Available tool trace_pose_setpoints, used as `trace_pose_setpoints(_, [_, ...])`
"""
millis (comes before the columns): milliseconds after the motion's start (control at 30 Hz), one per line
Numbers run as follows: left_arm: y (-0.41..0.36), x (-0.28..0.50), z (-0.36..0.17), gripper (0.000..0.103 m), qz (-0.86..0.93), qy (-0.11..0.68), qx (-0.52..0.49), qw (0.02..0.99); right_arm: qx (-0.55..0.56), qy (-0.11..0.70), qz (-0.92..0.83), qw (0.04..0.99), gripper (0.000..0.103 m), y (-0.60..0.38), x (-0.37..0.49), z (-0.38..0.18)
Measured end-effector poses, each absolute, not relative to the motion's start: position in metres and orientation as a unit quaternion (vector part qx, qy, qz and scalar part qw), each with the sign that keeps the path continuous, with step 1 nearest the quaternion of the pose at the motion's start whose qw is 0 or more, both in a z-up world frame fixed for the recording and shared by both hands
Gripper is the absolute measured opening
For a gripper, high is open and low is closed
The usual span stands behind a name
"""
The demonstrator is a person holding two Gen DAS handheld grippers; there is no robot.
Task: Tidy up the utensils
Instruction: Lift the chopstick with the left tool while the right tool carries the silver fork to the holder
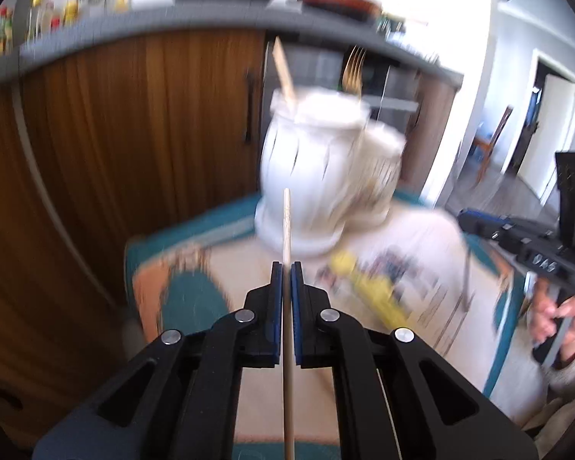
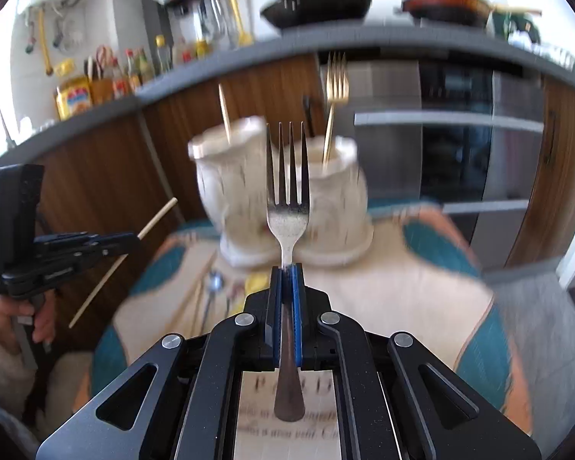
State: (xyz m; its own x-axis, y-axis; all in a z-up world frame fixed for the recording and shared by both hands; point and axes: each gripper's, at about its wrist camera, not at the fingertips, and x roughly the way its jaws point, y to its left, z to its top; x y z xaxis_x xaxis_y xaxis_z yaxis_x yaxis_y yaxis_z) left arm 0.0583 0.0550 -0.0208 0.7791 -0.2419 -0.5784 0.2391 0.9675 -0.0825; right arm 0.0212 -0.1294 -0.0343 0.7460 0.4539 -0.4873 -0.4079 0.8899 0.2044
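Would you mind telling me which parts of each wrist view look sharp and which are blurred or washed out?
Left wrist view: the left gripper and its chopstick are sharp, the white holders and yellow utensil smear with motion, and the window area top right is blown out. Right wrist view: the right gripper and silver fork are crisp, the holders blurred.

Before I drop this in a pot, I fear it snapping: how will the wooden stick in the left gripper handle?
The wooden stick looks long and thin, so probably light and slightly bendy. The left gripper pinches it partway along, so it may pivot or slip. Being round, it would likely roll if dropped on the cloth.
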Motion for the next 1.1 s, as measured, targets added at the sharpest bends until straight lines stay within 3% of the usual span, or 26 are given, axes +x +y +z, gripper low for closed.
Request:
trace_pose_setpoints(267, [0.037,0.096,0.069,0.004,-0.156,0.161,-0.032,0.974,0.075,0.174,0.214,0.958,0.006,-0.13,0.065,0.027])
trace_pose_setpoints(500, [0.023,0.156,0.104,0.004,-0.157,0.078,-0.081,0.981,0.1,0.118,0.189,0.97,0.006,-0.135,0.113,0.061])
trace_pose_setpoints(767, [0.01,0.192,0.081,0.004,-0.141,0.038,-0.087,0.986,0.114,0.134,0.173,0.969,0.006,-0.13,0.154,0.036])
trace_pose_setpoints(1100, [0.013,0.186,0.041,0.004,-0.139,0.083,-0.062,0.985,0.093,0.185,0.186,0.96,0.006,-0.122,0.155,-0.004])
